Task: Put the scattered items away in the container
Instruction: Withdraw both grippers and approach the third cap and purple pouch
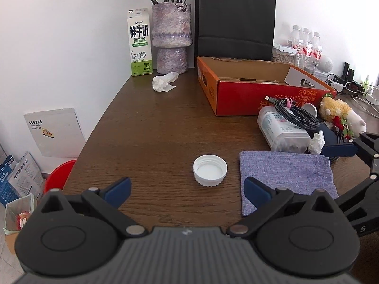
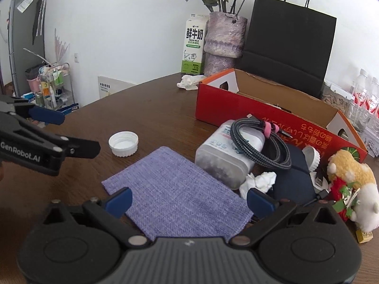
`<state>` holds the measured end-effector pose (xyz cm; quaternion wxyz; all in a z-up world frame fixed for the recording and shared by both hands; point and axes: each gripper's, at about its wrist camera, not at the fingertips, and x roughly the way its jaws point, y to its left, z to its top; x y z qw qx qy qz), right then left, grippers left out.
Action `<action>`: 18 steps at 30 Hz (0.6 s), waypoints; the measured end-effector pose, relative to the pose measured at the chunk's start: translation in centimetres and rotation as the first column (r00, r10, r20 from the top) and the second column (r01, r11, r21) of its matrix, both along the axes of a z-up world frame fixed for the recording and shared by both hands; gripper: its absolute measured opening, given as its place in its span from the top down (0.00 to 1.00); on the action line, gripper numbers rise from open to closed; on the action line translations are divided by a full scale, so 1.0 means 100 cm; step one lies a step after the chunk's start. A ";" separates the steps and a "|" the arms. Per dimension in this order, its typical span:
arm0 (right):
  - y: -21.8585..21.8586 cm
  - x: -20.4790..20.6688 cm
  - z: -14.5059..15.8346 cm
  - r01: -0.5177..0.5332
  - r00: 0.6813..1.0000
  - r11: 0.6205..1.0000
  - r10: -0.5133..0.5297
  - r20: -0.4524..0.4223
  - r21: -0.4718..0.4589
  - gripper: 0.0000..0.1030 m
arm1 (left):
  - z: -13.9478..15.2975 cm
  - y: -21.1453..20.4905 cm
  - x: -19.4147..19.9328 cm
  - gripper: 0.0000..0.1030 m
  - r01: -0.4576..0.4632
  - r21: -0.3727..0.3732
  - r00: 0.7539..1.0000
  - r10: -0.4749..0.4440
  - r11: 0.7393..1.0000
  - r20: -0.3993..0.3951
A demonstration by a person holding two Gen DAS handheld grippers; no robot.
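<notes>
**Hovering over a messy brown table, both claws wide apart and holding nothing**

Hanging low over the wooden table (image 1: 146, 127), the left gripper (image 1: 187, 190) with its blue fingers spread wide, nothing between them. Just ahead of it, a white cap (image 1: 210, 170) lying open side up. Beside the cap, to the right, a flat purple cloth (image 1: 286, 177).

Floating above that same cloth, the right gripper (image 2: 189, 200), fingers also far apart and empty.

Further back, the red cardboard box (image 1: 241, 99), open on top. In front of the box, a heap: a clear plastic jar (image 1: 281, 130) on its side, a coiled dark cable (image 1: 296, 113) with a pink tie resting on the jar, a crumpled white tissue (image 1: 316, 143) touching the jar, and a yellow plush toy (image 1: 338, 113) off to the right.

Seen only from the left wrist: a red bin (image 1: 59, 175) and a small lined bin (image 1: 19, 213) down on the floor by the table edge, and chargers with white wires far right.

Seen better from the right wrist: a dark blue pouch (image 2: 293, 177) under the cable, a second white cap (image 2: 312, 156) tipped on its edge on the pouch, and a shelf cart (image 2: 54, 87) by the far wall. Inside of the box mostly hidden from here.

In both views, at the back: a milk carton (image 1: 139, 42), a purple vase (image 1: 171, 37) with dried flowers, a black paper bag (image 1: 234, 21), another crumpled tissue (image 1: 164, 81) near the vase, and water bottles (image 1: 305, 42).
</notes>
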<state>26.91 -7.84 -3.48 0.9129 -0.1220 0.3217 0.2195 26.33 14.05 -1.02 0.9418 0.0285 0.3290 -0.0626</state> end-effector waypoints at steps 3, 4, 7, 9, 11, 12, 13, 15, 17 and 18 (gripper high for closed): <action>0.010 0.006 -0.011 -0.001 0.999 1.000 0.001 -0.032 -0.019 0.00 | -0.004 -0.004 0.010 0.00 0.030 0.006 1.000 -0.030 1.000 -0.009; 0.010 0.006 -0.013 -0.003 1.000 1.000 0.003 -0.021 -0.013 0.01 | -0.006 -0.004 0.014 0.00 0.034 0.009 0.999 -0.034 0.999 -0.014; 0.010 0.008 -0.012 0.004 1.000 1.000 -0.004 -0.014 -0.009 0.07 | -0.010 -0.004 0.021 0.00 0.042 0.003 0.999 -0.042 0.999 -0.022; 0.010 0.006 -0.012 -0.011 1.000 1.000 0.011 -0.001 -0.007 0.14 | -0.012 -0.002 0.024 0.00 0.041 -0.008 0.999 -0.041 0.999 -0.026; 0.012 0.005 -0.011 -0.029 1.000 1.000 0.029 0.002 0.001 0.25 | -0.014 0.001 0.027 0.00 0.036 -0.017 0.999 -0.036 0.999 -0.033; 0.012 0.004 -0.011 -0.037 0.999 0.999 0.037 0.000 0.010 0.28 | -0.015 0.002 0.028 0.00 0.031 -0.022 0.999 -0.032 0.999 -0.038; 0.011 0.004 -0.012 -0.041 0.999 0.999 0.041 -0.006 0.023 0.29 | -0.015 0.003 0.029 0.00 0.027 -0.027 0.999 -0.028 0.999 -0.042; 0.008 0.008 -0.013 -0.037 0.999 0.998 0.038 -0.032 0.058 0.28 | -0.017 0.005 0.031 0.00 0.023 -0.033 0.999 -0.025 0.999 -0.048; 0.005 0.011 -0.014 -0.042 0.998 0.996 0.045 -0.041 0.074 0.29 | -0.017 0.006 0.032 0.00 0.022 -0.036 0.998 -0.024 0.999 -0.051; 0.005 0.011 -0.014 -0.043 0.998 0.996 0.046 -0.040 0.075 0.29 | -0.018 0.006 0.033 0.00 0.023 -0.036 0.998 -0.025 0.999 -0.053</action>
